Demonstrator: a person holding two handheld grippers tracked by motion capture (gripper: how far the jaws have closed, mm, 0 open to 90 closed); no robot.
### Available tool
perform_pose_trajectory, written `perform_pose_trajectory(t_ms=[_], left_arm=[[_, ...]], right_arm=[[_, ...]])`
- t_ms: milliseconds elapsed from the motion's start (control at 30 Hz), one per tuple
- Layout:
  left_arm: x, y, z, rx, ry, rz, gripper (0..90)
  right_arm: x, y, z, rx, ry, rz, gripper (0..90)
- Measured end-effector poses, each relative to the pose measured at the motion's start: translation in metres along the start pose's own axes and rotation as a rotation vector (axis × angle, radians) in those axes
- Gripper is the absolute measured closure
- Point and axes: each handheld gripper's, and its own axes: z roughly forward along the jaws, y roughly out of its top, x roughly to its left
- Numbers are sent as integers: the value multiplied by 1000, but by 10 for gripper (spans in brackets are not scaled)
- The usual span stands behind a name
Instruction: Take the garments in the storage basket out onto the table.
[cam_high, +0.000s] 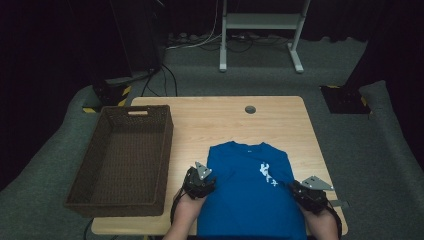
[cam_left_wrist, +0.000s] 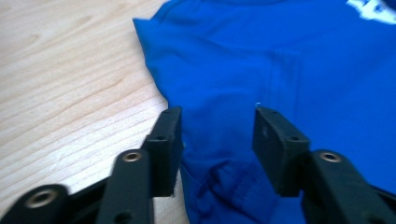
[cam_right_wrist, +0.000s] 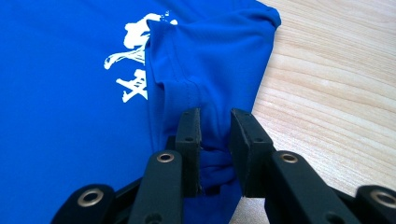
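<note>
Shirt (cam_high: 250, 190) lies lengthwise between both hands: right hand-held gripper (cam_right_wrist: 215, 123) pinches its folded sleeve edge, left hand-held gripper (cam_left_wrist: 217, 126) straddles the opposite edge, spread.

Overhead view; close gripper views sharing shirt (cam_high: 250, 195).

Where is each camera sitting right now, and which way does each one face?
High view: above the near table edge, facing forward and down on the table, basket and shirt; both hands and forearms show.
Left gripper view: on the left gripper, facing the shirt's edge between open jaws.
Right gripper view: on the right gripper, facing a bunched shirt fold between nearly closed jaws.
All three share the shirt and the table.
</note>
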Motion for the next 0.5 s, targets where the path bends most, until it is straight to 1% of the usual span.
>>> perform_pose_trajectory(t_ms=[67, 167, 233, 333, 500], left_arm=[[-1, -2, 5, 19, 3, 8, 571], [-1, -5, 5, 2, 2, 1, 572], [-1, -7, 5, -7, 5, 5, 573], [-3, -9, 2, -6, 8, 1, 569], [-4, -15, -2, -15, -3, -1, 563]], right_arm=[[0, 0, 0, -1, 1, 2, 738], [1, 0, 0, -2, -3, -1, 738], [1, 0, 0, -2, -6, -4, 738], [1, 0, 0, -2, -6, 3, 737], [2, -1, -1, -2, -11, 3, 735]])
